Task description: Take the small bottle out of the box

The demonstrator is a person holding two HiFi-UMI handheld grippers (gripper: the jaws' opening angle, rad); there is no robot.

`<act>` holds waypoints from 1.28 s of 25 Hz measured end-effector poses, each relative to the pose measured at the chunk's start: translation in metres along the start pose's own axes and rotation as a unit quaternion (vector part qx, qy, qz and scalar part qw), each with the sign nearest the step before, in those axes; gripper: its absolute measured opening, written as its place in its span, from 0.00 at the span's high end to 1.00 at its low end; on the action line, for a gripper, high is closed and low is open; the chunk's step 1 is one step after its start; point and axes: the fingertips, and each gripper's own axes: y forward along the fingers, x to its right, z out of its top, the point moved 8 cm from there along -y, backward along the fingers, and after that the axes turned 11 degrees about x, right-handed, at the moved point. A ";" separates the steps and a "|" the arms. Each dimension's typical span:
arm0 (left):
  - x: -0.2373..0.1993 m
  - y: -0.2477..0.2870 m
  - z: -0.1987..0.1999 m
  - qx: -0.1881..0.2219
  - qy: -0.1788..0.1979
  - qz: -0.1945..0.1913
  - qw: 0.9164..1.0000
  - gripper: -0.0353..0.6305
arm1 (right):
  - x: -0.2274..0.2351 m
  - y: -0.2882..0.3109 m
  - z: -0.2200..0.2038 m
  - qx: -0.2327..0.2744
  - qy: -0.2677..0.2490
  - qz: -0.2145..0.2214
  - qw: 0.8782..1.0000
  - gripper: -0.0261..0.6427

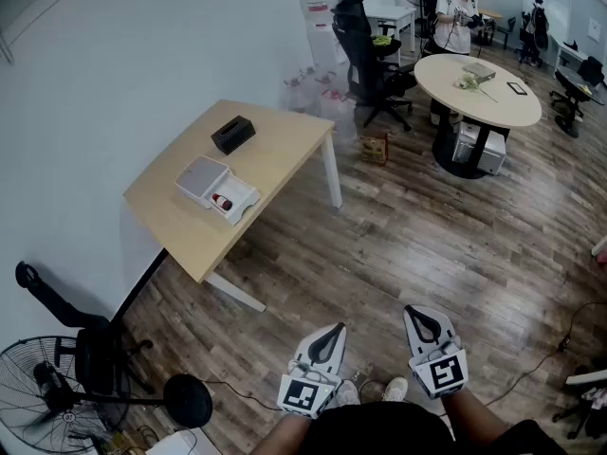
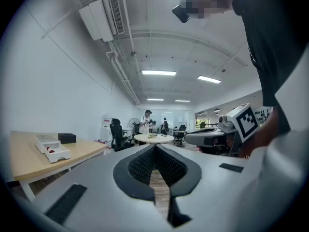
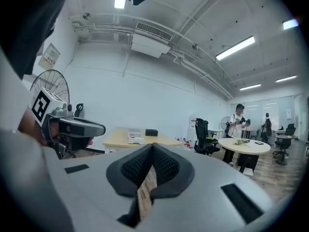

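An open white box (image 1: 216, 190) lies on the wooden table (image 1: 285, 145), well ahead and to the left of me. A small red-and-white bottle (image 1: 221, 201) lies in its nearer half. The box (image 2: 52, 148) also shows at the far left of the left gripper view, with the bottle (image 2: 50, 150) as a red spot in it. My left gripper (image 1: 333, 330) and right gripper (image 1: 414, 312) are held low over the floor, close to my body and far from the table. Both are shut with nothing between the jaws. The right gripper view shows the table (image 3: 140, 140) in the distance.
A black case (image 1: 233, 134) sits on the table behind the box. A black office chair (image 1: 370, 60) and a round table (image 1: 477, 88) with a person (image 1: 459, 17) stand at the back right. A floor fan (image 1: 43, 391) and a black chair (image 1: 90, 349) are at my left.
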 end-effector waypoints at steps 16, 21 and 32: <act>-0.067 -0.034 0.014 0.000 -0.023 0.017 1.000 0.93 | -0.037 0.052 0.009 0.022 0.024 -0.044 0.999 0.94; -0.091 -0.034 0.014 -0.001 -0.018 0.032 0.999 0.93 | -0.036 0.080 0.013 0.032 0.019 -0.031 0.999 0.94; -0.141 0.030 0.002 -0.003 -0.015 0.059 0.998 0.91 | 0.013 0.161 -0.006 0.029 0.007 0.012 1.000 0.94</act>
